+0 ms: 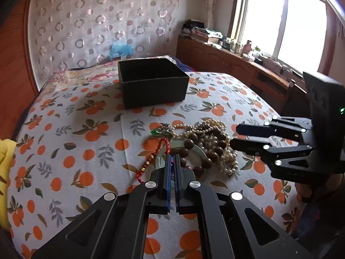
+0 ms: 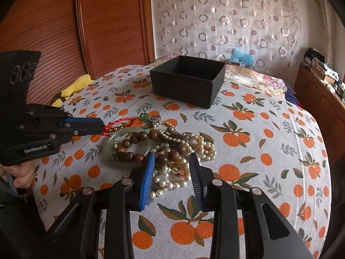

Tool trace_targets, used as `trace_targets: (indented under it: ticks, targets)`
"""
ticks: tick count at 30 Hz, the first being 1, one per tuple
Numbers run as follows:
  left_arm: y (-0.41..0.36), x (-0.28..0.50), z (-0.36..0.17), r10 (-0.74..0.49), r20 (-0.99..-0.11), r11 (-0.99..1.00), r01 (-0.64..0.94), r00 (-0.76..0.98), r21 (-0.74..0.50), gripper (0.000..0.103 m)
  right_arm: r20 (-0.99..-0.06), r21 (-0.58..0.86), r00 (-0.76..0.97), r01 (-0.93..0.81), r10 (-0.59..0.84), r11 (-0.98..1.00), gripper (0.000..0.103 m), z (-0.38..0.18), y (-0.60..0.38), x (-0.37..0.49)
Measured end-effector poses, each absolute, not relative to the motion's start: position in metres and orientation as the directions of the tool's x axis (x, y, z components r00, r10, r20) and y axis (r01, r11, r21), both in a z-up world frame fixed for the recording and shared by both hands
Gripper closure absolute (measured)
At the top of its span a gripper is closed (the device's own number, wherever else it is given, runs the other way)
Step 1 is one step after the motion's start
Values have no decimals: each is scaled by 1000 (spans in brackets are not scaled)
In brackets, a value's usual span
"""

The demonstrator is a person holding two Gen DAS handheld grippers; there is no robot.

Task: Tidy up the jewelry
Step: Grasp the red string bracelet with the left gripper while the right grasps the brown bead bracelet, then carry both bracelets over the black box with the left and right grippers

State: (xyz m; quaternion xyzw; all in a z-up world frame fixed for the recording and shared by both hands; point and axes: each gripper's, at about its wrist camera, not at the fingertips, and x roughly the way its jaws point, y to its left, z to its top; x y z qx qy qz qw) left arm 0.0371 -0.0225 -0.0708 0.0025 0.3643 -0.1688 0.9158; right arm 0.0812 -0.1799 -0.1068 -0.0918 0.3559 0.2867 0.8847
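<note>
An orange-print bedspread (image 2: pixel 269 133) carries a square matte black box (image 2: pixel 187 81), open-topped, well behind a tangled jewelry heap (image 2: pixel 172 149) of pearls and brown wooden beads. The right gripper (image 2: pixel 173 157) hangs wide open over the pearls, gripping nothing. The left gripper (image 1: pixel 172 158), jaws nearly closed, pinches the smooth pale-green bangle (image 1: pixel 199 151) beside a red cord (image 1: pixel 151 161).

Wrist cams low, close over bed (image 1: pixel 71 112), facing headboard; shared: jewelry pile (image 2: pixel 172 146).
</note>
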Motion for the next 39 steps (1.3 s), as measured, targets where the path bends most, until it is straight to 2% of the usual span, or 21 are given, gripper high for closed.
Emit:
trace_targets:
  ticks: [1, 3, 5, 16, 22, 24, 26, 39]
  targets:
    - [-20, 36, -69, -307, -664, 944, 308, 682, -120, 101, -683, 43, 580, -575, 444, 817, 67, -107, -179, 81]
    - [-17, 35, -68, -300, -661, 947, 300, 688, -118, 101, -685, 42, 572, -586, 450, 809, 58, -107, -174, 81]
    - [-15, 34, -67, -301, -656, 947, 295, 692, -123, 101, -688, 34, 573, -588, 445, 808, 55, -108, -169, 81]
    - [-10, 29, -63, -303, -641, 948, 292, 705, -127, 101, -721, 155, 521, -521, 457, 839, 55, -117, -174, 109]
    - [-10, 27, -64, -307, -644, 946, 296, 701, -129, 101, -744, 164, 497, -514, 448, 842, 61, -123, -166, 118]
    - [-11, 27, -64, -306, -644, 947, 295, 701, -129, 101, -745, 152, 502, -514, 440, 844, 82, -123, -164, 118]
    - [-11, 27, -64, -306, -643, 947, 294, 702, -130, 101, -744, 144, 500, -527, 443, 837, 88, -121, -162, 116]
    - [-7, 27, -62, -303, -636, 949, 286, 710, -132, 101, -660, 96, 555, -606, 506, 790, 88, -72, -163, 98]
